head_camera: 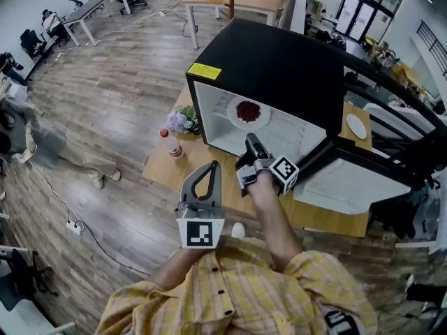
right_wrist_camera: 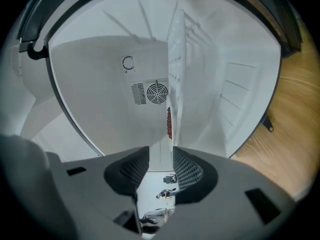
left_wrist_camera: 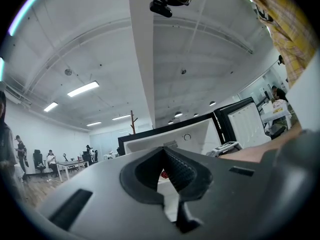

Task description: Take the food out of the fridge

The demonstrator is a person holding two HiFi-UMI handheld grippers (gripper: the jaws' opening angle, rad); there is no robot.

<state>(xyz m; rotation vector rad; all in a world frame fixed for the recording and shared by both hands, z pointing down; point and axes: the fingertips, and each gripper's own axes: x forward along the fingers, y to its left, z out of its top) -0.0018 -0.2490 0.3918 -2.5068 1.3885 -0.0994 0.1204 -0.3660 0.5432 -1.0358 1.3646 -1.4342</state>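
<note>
A black mini fridge (head_camera: pixel 279 68) stands on a wooden table with its door (head_camera: pixel 349 180) swung open to the right. On the white shelf inside lies a white plate (head_camera: pixel 233 119) of dark red food (head_camera: pixel 248 110). My right gripper (head_camera: pixel 250 142) is rolled on its side just in front of the fridge opening and points in at the plate. Its jaws are open with nothing between them. In the right gripper view the food (right_wrist_camera: pixel 169 123) shows as a red strip along the shelf, beyond the right gripper (right_wrist_camera: pixel 161 159). My left gripper (head_camera: pixel 209 167) hangs back near my body, shut and empty.
A red-capped bottle (head_camera: pixel 172 144) and a small bunch of flowers (head_camera: pixel 183 119) stand on the table (head_camera: pixel 167 169) left of the fridge. An empty white plate (head_camera: pixel 357 125) lies right of it. A small white round thing (head_camera: pixel 238 229) sits at the near table edge.
</note>
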